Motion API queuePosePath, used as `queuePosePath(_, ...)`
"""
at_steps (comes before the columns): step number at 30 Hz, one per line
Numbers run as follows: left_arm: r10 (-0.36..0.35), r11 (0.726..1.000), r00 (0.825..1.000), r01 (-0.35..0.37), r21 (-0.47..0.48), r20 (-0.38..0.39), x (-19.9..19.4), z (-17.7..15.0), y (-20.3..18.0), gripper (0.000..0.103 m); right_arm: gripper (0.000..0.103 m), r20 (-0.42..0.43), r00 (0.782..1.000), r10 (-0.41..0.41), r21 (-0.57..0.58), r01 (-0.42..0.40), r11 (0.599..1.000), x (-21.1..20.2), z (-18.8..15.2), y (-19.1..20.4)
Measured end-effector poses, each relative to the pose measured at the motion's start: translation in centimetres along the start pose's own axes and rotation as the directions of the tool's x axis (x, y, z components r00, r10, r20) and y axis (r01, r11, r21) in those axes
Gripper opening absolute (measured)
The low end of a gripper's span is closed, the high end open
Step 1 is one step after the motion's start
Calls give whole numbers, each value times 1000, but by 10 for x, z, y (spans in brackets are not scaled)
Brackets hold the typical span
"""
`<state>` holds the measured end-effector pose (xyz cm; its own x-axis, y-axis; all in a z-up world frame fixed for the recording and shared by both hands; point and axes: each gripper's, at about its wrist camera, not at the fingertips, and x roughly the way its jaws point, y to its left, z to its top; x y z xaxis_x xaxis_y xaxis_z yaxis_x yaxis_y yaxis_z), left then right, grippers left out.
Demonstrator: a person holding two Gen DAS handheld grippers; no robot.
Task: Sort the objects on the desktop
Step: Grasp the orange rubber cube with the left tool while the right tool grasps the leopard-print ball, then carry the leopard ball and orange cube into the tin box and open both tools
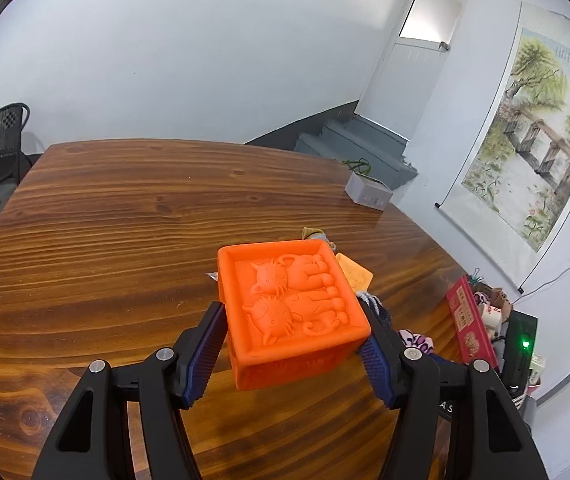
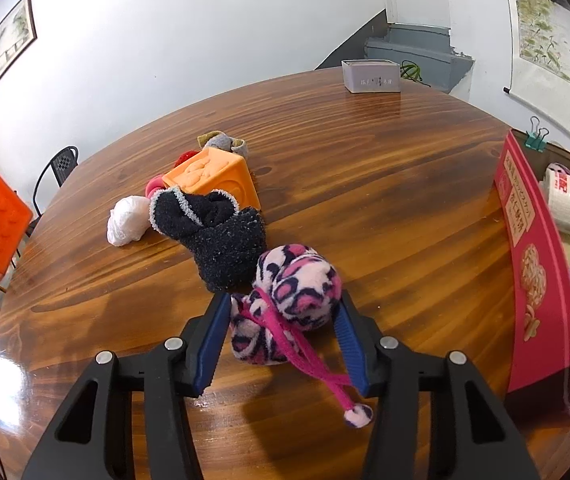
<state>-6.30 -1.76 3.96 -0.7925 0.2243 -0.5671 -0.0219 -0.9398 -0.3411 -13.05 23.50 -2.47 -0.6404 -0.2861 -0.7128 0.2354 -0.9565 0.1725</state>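
Orange blocks [image 2: 213, 178], two; socks [image 2: 221, 236], three.

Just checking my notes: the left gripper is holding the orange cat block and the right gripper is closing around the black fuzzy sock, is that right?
Not quite. The left gripper does hold the orange cat block, but the right gripper brackets the pink leopard-print sock, not the black fuzzy sock lying beyond it. The right wrist view shows this.

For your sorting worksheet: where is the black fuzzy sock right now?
In the right wrist view, the black fuzzy sock lies on the table left of centre, against the pale orange block, just beyond the pink patterned sock.
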Motion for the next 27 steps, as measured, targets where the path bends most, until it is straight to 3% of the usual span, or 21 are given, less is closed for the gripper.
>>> queuePosePath(8, -39, 999, 999, 39, 12, -10, -4, -1, -9, 65, 57, -32, 999, 15, 25, -14, 1000, 9, 2, -2)
queuePosePath(14, -64, 997, 998, 65, 43, -15, -8, -6, -24, 65, 49, -22, 999, 37, 20, -36, 999, 6, 0, 3)
queuePosePath(21, -80, 994, 997, 81, 67, -17, -10, -8, -32, 65, 48, 89, 995, 37, 11, -39, 999, -37, -11, 6)
queuePosePath(27, -83, 993, 996, 86, 79, -41, -3, -13, -39, 65, 48, 198, 980, -27, 47, 17, 999, -93, -12, -21)
